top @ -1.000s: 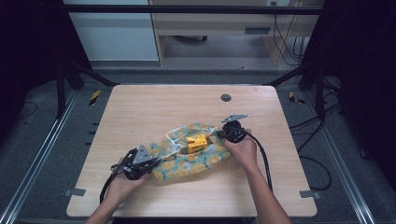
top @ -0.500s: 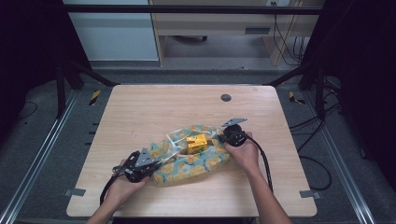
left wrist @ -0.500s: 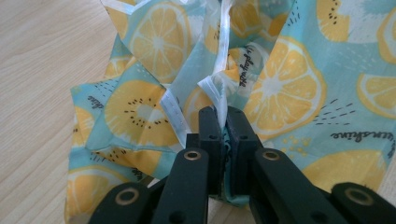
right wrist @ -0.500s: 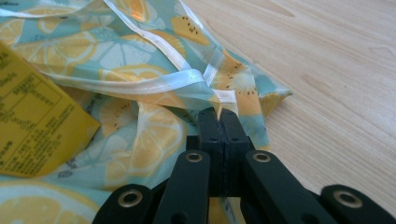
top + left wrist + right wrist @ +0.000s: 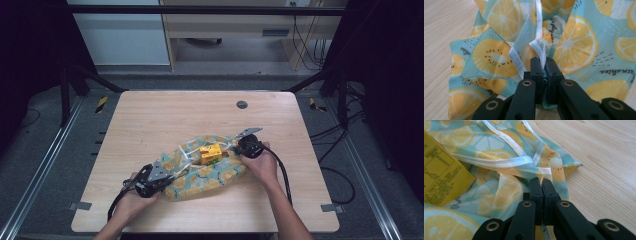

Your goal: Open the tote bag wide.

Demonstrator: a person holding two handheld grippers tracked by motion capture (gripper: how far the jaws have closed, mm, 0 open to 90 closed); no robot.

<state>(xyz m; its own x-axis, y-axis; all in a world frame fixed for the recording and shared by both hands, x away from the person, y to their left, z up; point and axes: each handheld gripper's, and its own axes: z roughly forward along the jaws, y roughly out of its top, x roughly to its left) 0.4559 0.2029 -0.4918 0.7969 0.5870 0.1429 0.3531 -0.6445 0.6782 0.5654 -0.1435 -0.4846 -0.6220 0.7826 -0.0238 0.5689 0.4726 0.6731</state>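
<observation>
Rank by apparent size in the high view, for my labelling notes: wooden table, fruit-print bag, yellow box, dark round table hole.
1. Light wooden table
2. Teal fruit-print plastic bag
3. Yellow cardboard box
4. Dark round hole in the table

- table [image 5: 150,120]: pale wood-grain, smooth, matt
- bag [image 5: 579,47]: thin, slightly glossy printed sheet (white-taped hems), crumpled
- carton [image 5: 441,177] on the bag: yellow printed card
- jaws: matt black plastic
</observation>
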